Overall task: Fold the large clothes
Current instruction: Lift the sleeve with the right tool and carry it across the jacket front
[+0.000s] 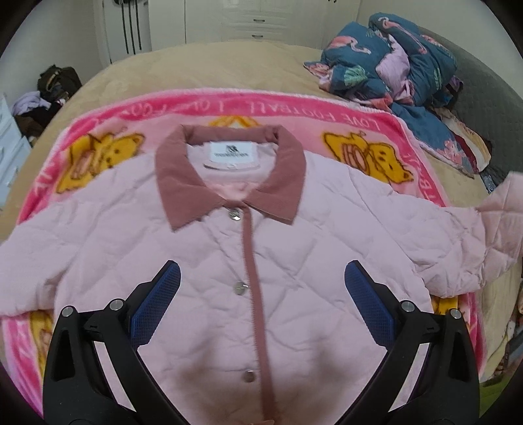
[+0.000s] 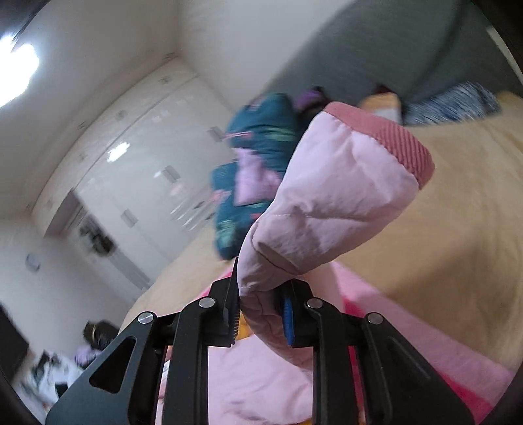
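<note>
A pale pink quilted jacket [image 1: 202,261] with a dusty-rose collar [image 1: 183,183] and button placket lies front up on a pink cartoon blanket [image 1: 108,144]. My left gripper [image 1: 261,284] hovers above the jacket's chest, open, its blue pads wide apart with nothing between them. The jacket's sleeve [image 1: 500,222] rises off the bed at the right edge of the left wrist view. In the right wrist view my right gripper [image 2: 261,294] is shut on that sleeve [image 2: 333,196], lifted high, and the rose ribbed cuff [image 2: 408,147] sticks up past the fingers.
The blanket lies on a beige bed [image 1: 228,62]. A bundled blue flamingo-print quilt [image 1: 392,62] sits at the bed's far right near a grey headboard [image 1: 483,88]. White wardrobes [image 1: 209,19] stand behind. Clothes and a dark bag [image 1: 52,88] lie on the floor at left.
</note>
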`<state>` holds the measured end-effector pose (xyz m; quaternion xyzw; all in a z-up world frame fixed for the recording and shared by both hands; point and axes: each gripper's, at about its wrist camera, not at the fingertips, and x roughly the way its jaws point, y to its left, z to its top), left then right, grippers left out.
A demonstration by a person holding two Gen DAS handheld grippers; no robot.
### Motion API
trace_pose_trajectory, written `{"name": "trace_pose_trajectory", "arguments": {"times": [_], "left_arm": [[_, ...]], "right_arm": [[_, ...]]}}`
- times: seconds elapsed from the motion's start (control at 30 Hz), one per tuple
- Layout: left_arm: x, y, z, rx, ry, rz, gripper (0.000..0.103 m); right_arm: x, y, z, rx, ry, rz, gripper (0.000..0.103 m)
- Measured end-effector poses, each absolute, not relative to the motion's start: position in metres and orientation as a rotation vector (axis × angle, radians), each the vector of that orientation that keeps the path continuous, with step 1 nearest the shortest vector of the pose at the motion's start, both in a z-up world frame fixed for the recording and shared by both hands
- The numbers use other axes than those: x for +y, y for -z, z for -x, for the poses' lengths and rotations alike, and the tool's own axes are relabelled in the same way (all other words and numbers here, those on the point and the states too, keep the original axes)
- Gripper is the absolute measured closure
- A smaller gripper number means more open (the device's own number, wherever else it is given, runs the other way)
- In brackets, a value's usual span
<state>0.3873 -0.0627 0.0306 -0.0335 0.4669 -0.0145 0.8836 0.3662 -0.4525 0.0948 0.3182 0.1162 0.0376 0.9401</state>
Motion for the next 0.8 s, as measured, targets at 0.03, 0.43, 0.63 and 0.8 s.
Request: {"name": "trace_pose_trajectory", "arguments": {"times": [0.03,0.43,0.63,0.8], "left_arm": [[-0.06,-0.033,-0.386,0.965,0.024,0.066,0.009],[-0.021,-0.075,-0.363,0.872,-0.01,0.057,0.009],[0.0,-0.089,-0.352,0.841,-0.019,0.064,0.009],[0.024,-0.096,-0.346,0.826,-0.024,0.1,0.009]], "right_arm": [[-0.441,-0.102,-0.365,0.238,-0.096,-0.625,0.084],[-0.328,-0.181,-0.367,0.251,-0.278,-0.408,0.084],[-0.285,-0.198,-0.36,0.26,-0.328,-0.345,0.084],[-0.247,-0.204,-0.352,0.266,-0.384,-0.307,0.084]]}}
